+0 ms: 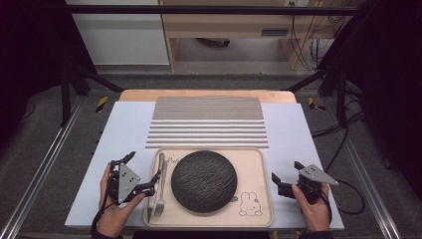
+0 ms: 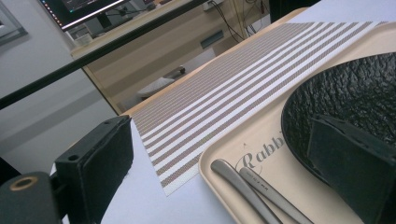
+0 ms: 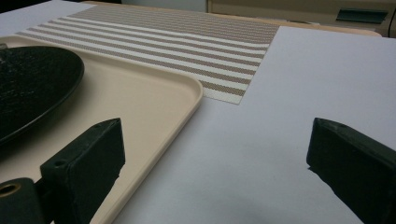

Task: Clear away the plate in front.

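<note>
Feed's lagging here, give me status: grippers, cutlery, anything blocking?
Left gripper open, jaws straddling the tray's left edge by the cutlery. Right gripper open, empty, right of tray. Cutlery flat beside the black plate. Nothing blocking.

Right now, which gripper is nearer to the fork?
Left. The left gripper reaches over the tray's left rim, right beside the fork. The right gripper is off the tray's right side, beyond the plate.

Laboratory recording station: black metal frame rails (image 1: 209,9) enclose the white-topped bench (image 1: 124,134); a lit computer monitor (image 2: 77,9) and trailing black cables (image 1: 303,40) stand behind.
</note>
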Tool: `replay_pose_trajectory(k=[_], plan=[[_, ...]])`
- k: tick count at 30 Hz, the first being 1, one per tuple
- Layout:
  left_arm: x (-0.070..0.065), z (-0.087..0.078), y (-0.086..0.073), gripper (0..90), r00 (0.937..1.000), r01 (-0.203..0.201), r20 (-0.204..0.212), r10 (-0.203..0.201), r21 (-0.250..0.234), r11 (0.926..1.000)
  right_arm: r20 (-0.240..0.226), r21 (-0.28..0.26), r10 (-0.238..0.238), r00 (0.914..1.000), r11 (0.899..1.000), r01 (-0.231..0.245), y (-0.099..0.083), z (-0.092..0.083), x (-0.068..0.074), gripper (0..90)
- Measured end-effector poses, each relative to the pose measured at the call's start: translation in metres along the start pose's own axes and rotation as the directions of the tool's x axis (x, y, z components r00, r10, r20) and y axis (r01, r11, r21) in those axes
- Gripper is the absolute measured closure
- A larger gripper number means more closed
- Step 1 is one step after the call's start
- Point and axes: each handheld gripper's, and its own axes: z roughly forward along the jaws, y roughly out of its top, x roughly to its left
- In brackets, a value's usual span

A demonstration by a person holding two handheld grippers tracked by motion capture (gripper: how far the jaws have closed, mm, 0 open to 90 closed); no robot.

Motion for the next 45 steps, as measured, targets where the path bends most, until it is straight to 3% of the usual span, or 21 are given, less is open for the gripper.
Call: replay_pose_trajectory(k=[4, 9, 29, 41, 45], plan=[[0.009, -0.004, 0.001, 6.8, 0.9986, 0.052, -0.008, -0.052, -0.026, 0.9983, -0.003, 0.002, -0.002, 1.0, 1.0, 0.002, 0.0, 0.0, 0.0, 4.6], [0.019, -0.009, 0.0, 6.7, 0.9965, 0.077, -0.031, -0.078, -0.038, 0.9963, -0.001, 0.001, 0.0, 1.0, 1.0, 0.0, 0.0, 0.0, 0.0, 4.6], [0.054, -0.023, -0.015, 6.2, 0.9814, 0.146, -0.118, -0.151, -0.049, 0.988, 0.0, 0.0, -0.001, 1.0, 1.0, 0.001, 0.0, 0.0, 0.0, 4.6], [0.067, -0.031, -0.025, 5.5, 0.9724, 0.187, -0.13, -0.194, -0.065, 0.9802, 0.0, 0.0, -0.001, 1.0, 1.0, 0.001, 0.0, 0.0, 0.0, 4.6], [0.07, -0.035, -0.03, 5.2, 0.9664, 0.222, -0.116, -0.23, -0.075, 0.9721, 0.0, -0.002, 0.002, 1.0, 1.0, -0.002, 0.0, 0.0, 0.0, 4.6]])
